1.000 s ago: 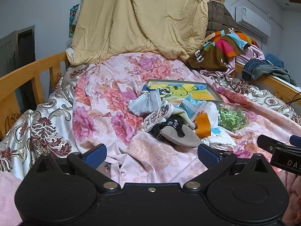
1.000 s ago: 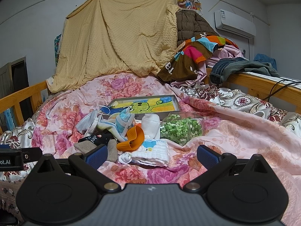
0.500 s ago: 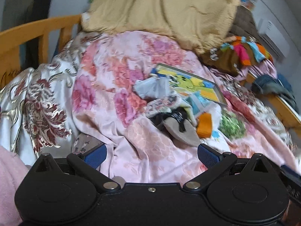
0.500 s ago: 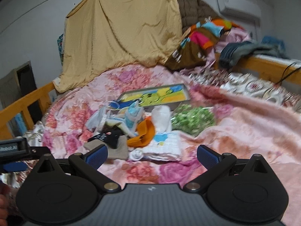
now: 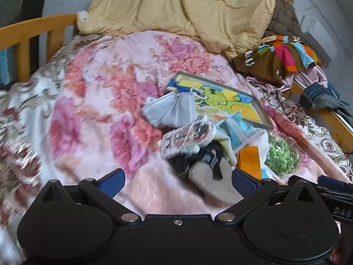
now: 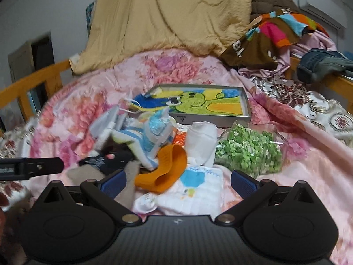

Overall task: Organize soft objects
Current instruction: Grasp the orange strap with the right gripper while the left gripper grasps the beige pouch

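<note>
— Two grippers, both with jaws spread wide and nothing between them. The left gripper point(image 5: 178, 180) hangs low over the pink floral quilt point(image 5: 106, 101), and the pile of soft things begins just ahead of its right finger point(image 5: 242, 182).

— What is nearest to it?

— A grey-beige sock with a black band point(image 5: 211, 176), almost touching that finger. Behind it lies a patterned pouch point(image 5: 187, 135), then a grey cloth bundle point(image 5: 174, 108).

— And the right gripper point(image 6: 177, 180)?

— It hovers over the same pile from the other side. An orange soft piece point(image 6: 164, 170) and a white cloth with a blue print point(image 6: 194, 190) lie between its fingers, just ahead. A rolled white cloth point(image 6: 201, 143) stands behind them, beside a clear bag of green bits point(image 6: 249, 150). The left gripper's finger shows at the left edge.

— What is behind the pile?

— A shallow tray with a yellow and green cartoon picture point(image 6: 192, 105), touching the pile's far edge.

— The room?

— A wooden bed rail point(image 5: 33, 33), a tan blanket hung on the wall point(image 6: 167, 19), heaped clothes point(image 6: 269, 35) to the right. Both views are blurred.
</note>
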